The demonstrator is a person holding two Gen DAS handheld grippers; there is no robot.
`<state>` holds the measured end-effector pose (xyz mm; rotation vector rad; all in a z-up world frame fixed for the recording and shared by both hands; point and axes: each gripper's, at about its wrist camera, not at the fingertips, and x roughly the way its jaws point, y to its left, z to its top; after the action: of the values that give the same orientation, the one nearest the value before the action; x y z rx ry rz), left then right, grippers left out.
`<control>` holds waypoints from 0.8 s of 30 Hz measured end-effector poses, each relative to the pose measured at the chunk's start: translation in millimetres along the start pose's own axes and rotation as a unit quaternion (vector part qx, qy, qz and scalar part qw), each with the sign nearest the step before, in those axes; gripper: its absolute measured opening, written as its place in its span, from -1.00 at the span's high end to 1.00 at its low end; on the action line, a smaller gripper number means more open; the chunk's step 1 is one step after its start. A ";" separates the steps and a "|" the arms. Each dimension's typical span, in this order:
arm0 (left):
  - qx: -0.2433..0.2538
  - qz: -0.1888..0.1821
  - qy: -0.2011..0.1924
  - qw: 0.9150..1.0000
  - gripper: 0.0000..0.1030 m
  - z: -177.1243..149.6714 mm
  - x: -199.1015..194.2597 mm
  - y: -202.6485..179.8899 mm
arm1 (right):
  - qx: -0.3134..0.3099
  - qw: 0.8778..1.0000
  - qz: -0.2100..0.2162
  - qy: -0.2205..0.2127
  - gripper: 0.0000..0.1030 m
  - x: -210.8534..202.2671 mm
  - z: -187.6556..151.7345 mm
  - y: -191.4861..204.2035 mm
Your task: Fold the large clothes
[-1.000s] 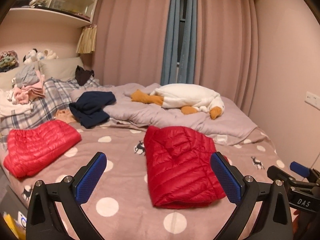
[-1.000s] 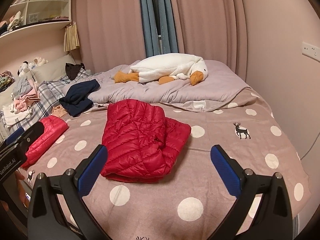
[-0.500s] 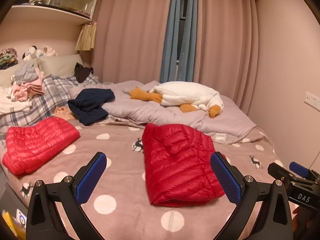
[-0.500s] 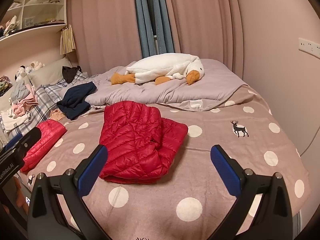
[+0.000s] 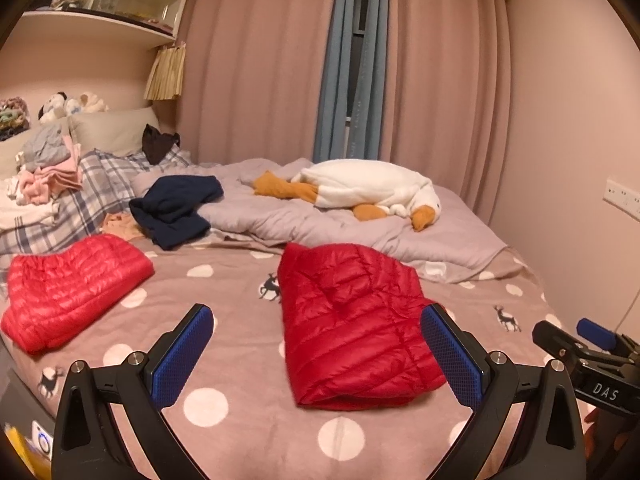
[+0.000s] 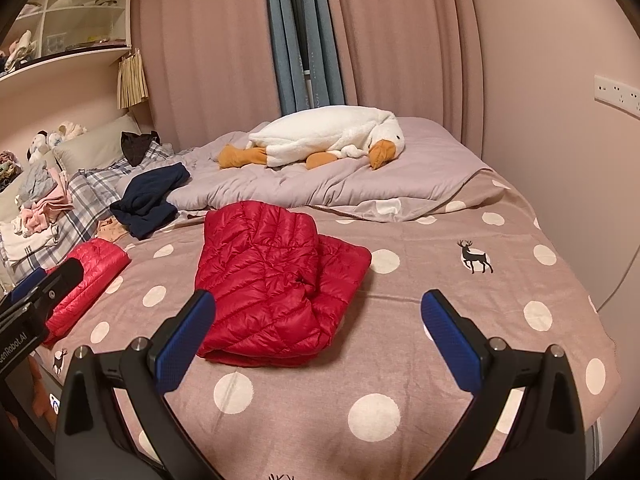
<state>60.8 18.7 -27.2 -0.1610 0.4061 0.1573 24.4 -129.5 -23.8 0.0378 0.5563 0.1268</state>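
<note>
While both hand-held tools hover above a polka-dot bedspread [image 5: 240, 344], the left gripper [image 5: 316, 344] and right gripper [image 6: 318, 330] each stand wide apart, holding nothing. Between and just beyond their blue pads lies a folded red down jacket [image 5: 352, 328]. A second folded red jacket [image 5: 68, 280] rests well to the left. Farther back, a plush goose [image 6: 332, 136] lies on a grey duvet [image 6: 320, 184], and wall shelves [image 5: 100, 0] hold small, unclear items.

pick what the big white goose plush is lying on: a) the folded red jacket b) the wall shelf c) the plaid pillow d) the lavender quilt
d: the goose plush lies stretched out on the rumpled lavender quilt at the far side of the bed, well behind the folded red jacket.
</note>
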 end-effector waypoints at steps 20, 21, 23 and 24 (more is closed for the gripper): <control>0.019 0.005 0.009 1.000 -0.98 2.8 1.2 -5.7 | 0.008 1.000 -0.007 -0.007 -1.00 -5.6 -0.3 -6.0; 0.020 0.005 0.009 1.000 -0.98 3.0 1.7 -6.0 | 0.008 1.000 -0.008 -0.007 -1.00 -5.8 -0.6 -5.7; 0.019 0.004 0.009 1.000 -0.98 2.6 1.7 -6.5 | 0.007 1.000 -0.011 -0.006 -1.00 -5.1 -0.3 -6.2; 0.020 0.005 0.010 1.000 -0.98 2.6 2.0 -7.3 | 0.007 1.000 -0.013 -0.005 -1.00 -5.0 -0.3 -6.7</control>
<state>64.9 12.3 -24.8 -0.1221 0.4293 0.1580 20.7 -136.8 -21.9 0.0449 0.5470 0.0980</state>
